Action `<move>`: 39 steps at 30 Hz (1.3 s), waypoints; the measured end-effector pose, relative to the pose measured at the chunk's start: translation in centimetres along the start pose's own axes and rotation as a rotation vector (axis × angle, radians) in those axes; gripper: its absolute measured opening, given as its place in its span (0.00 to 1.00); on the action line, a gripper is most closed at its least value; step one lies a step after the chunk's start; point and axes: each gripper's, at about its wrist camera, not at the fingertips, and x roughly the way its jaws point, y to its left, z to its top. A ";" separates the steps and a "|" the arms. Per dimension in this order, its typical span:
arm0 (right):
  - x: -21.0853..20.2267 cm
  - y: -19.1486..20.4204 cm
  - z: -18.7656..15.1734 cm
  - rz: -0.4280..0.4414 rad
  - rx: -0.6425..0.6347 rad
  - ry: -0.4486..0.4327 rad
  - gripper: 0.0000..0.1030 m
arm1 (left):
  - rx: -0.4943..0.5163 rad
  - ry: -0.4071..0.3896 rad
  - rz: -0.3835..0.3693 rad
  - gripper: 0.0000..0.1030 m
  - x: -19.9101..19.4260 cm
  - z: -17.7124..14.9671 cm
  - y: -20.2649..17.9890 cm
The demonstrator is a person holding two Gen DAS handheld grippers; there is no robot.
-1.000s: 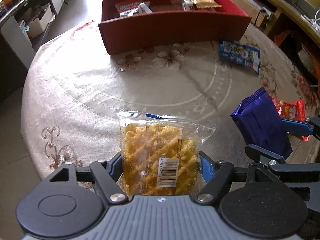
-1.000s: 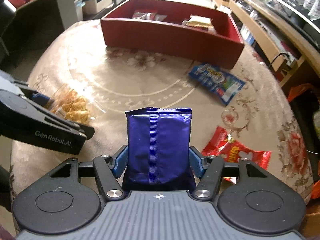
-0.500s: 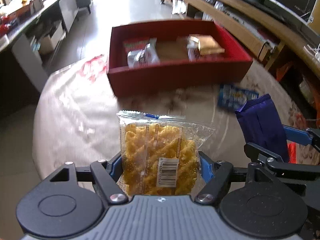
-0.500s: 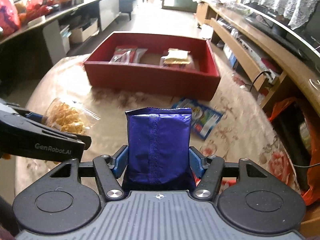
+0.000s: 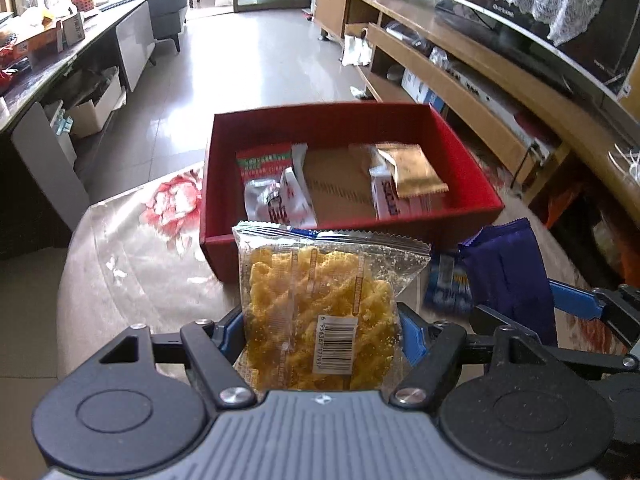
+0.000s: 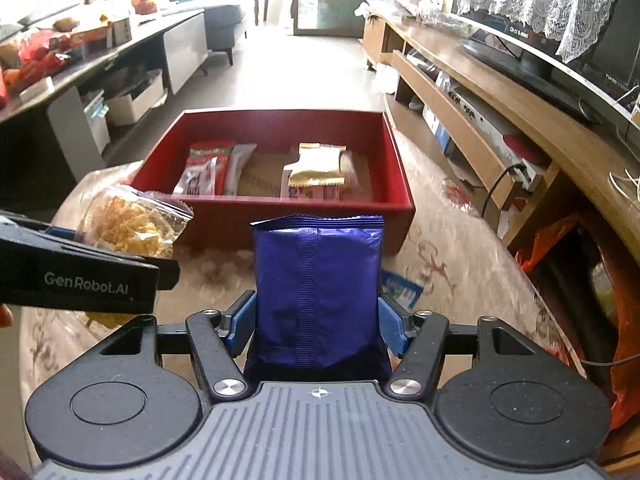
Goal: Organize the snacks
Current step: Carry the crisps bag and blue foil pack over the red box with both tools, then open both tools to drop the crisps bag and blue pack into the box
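Note:
My left gripper (image 5: 320,330) is shut on a clear bag of yellow crisps (image 5: 316,304), held upright above the table. My right gripper (image 6: 316,322) is shut on a purple snack pack (image 6: 318,280), also upright. Each held item shows in the other view: the purple pack (image 5: 508,272) at right, the crisps bag (image 6: 128,224) at left. Ahead stands the red box (image 5: 476,184), its near wall (image 6: 224,216) just beyond both packs. Inside lie a red-green packet (image 5: 262,162), white wrappers (image 5: 276,200) and a gold packet (image 5: 412,172).
A blue snack packet (image 5: 450,284) lies on the floral tablecloth (image 5: 132,256) in front of the box's right corner. A long wooden TV bench (image 6: 500,92) runs along the right. Grey cabinets (image 6: 132,64) with clutter stand at left; tiled floor lies beyond.
Both grippers have risen and moved toward the red box with their packs; the box now shows from above, its contents plain. The red snack packet on the table has left the views.

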 end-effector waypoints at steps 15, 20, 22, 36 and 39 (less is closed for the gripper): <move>1.4 -0.4 3.9 -0.001 0.021 -0.055 0.68 | -0.061 -0.072 0.004 0.71 0.9 4.3 -0.5; 2.2 -0.8 5.5 0.006 0.037 -0.071 0.68 | -0.086 -0.096 0.026 0.71 1.6 6.0 -0.5; 2.7 -0.9 6.1 0.009 0.044 -0.075 0.68 | -0.098 -0.100 0.029 0.71 2.1 6.8 -0.5; 6.8 -1.0 9.1 0.013 0.060 -0.062 0.68 | -0.157 -0.102 0.052 0.71 5.6 9.7 0.7; 7.4 -0.8 9.2 0.012 0.057 -0.055 0.68 | -0.160 -0.095 0.065 0.71 6.4 9.9 0.7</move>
